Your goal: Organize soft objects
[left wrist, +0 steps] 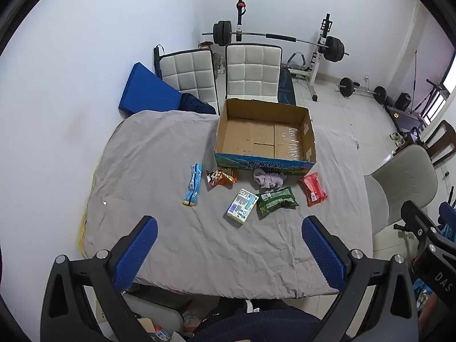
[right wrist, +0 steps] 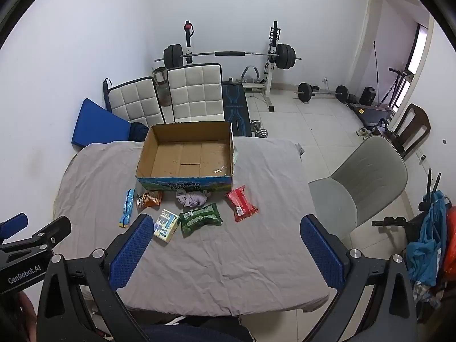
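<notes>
Left wrist view: both hand-held grippers (left wrist: 229, 253) (right wrist: 222, 252) gape wide, empty — packets (left wrist: 275, 201) and cardboard box (left wrist: 265, 159) lie well ahead.

**A:** where's the open cardboard box (left wrist: 265, 134) sitting?

**B:** far edge of the grey-sheeted table (left wrist: 159, 171). In front of it: crumpled lilac cloth (left wrist: 268, 178), red snack packet (left wrist: 313, 189) to its right, long blue pouch (left wrist: 193, 184) furthest left.
</notes>
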The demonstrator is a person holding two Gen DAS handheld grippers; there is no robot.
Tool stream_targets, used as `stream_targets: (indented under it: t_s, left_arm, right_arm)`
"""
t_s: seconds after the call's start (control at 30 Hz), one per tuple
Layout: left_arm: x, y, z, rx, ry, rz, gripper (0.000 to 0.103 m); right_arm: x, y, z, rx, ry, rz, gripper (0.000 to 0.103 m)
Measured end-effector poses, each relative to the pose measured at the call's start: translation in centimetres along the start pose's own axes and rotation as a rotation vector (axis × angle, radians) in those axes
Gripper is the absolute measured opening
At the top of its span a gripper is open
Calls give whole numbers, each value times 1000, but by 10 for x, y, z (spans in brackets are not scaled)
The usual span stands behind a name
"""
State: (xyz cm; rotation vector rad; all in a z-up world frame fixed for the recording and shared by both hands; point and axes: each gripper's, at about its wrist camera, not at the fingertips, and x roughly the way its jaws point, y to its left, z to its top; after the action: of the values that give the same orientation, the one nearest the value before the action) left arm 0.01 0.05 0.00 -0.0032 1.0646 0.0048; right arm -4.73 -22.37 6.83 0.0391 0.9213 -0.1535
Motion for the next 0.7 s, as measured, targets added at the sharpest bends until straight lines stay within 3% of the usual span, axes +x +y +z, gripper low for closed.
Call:
stream_targets:
  t_s: [0.03, 0.7]
  left_arm:
    - [0, -1, 0, 12, -4, 25, 103]
    - [-7, 3, 20, 17, -34, 17, 103]
  right_arm:
    - [0, 0, 0, 0, -1, -1, 103]
    - [2, 4, 10, 0, 1, 16, 103]
